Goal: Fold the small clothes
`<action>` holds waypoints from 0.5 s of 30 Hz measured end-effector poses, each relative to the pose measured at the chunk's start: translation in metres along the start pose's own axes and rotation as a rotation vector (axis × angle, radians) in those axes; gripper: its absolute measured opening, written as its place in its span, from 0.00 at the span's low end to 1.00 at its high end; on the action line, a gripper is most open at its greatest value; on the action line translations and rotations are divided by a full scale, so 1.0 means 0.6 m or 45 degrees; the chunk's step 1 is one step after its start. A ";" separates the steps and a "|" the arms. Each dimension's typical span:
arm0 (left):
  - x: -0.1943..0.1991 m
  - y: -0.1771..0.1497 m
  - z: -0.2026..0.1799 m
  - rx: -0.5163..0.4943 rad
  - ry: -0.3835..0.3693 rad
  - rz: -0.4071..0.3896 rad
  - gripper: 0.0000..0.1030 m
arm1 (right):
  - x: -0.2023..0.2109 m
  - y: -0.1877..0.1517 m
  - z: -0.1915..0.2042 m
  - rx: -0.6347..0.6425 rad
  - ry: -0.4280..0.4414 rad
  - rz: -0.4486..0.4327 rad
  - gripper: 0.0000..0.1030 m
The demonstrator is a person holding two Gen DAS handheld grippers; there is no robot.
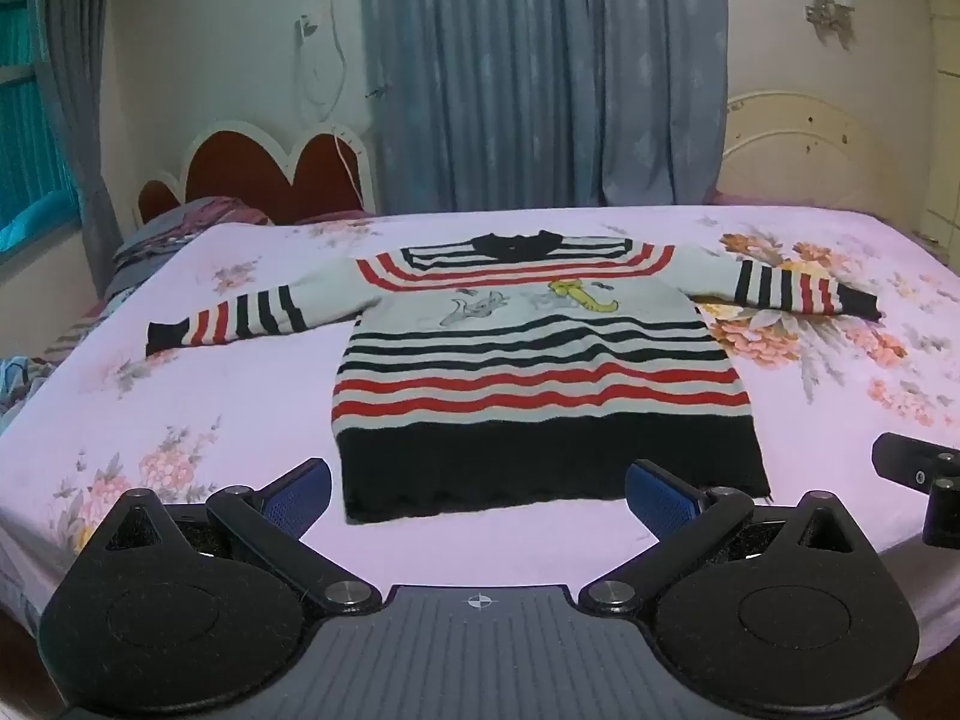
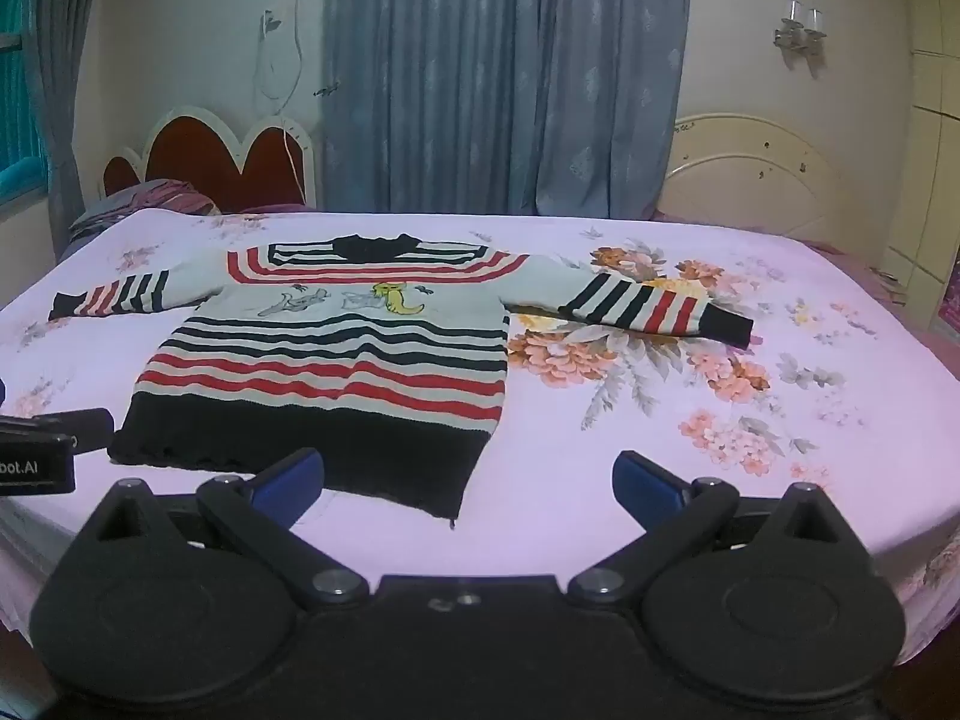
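A small striped sweater (image 1: 540,360), white with red and black bands and a black hem, lies flat on the bed with both sleeves spread out; it also shows in the right wrist view (image 2: 336,360). My left gripper (image 1: 477,495) is open and empty, just in front of the hem. My right gripper (image 2: 468,480) is open and empty, in front of the hem's right corner. The right gripper's edge shows in the left wrist view (image 1: 918,480), and the left gripper's edge shows in the right wrist view (image 2: 42,450).
The pink floral bedsheet (image 1: 180,408) covers the bed. A red heart-shaped headboard (image 1: 270,174) stands at the back left, a cream headboard (image 1: 804,150) at the back right, blue curtains (image 1: 540,72) behind. Bundled cloth (image 1: 180,228) lies at the far left.
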State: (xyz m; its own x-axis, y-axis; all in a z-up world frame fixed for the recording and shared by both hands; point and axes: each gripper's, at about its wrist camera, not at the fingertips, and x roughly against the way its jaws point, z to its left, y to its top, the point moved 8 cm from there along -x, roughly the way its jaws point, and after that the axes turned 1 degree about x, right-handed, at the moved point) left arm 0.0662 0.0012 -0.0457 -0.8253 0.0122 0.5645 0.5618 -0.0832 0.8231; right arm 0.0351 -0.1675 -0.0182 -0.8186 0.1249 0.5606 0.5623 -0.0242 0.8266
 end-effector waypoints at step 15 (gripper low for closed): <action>-0.001 -0.004 0.012 -0.008 0.012 0.001 1.00 | -0.008 0.011 0.010 0.021 0.015 -0.011 0.99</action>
State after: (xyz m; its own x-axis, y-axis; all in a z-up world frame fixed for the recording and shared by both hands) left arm 0.0658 0.0086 -0.0479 -0.8254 0.0026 0.5645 0.5621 -0.0895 0.8222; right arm 0.0434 -0.1620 -0.0157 -0.8249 0.1133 0.5538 0.5568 -0.0064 0.8307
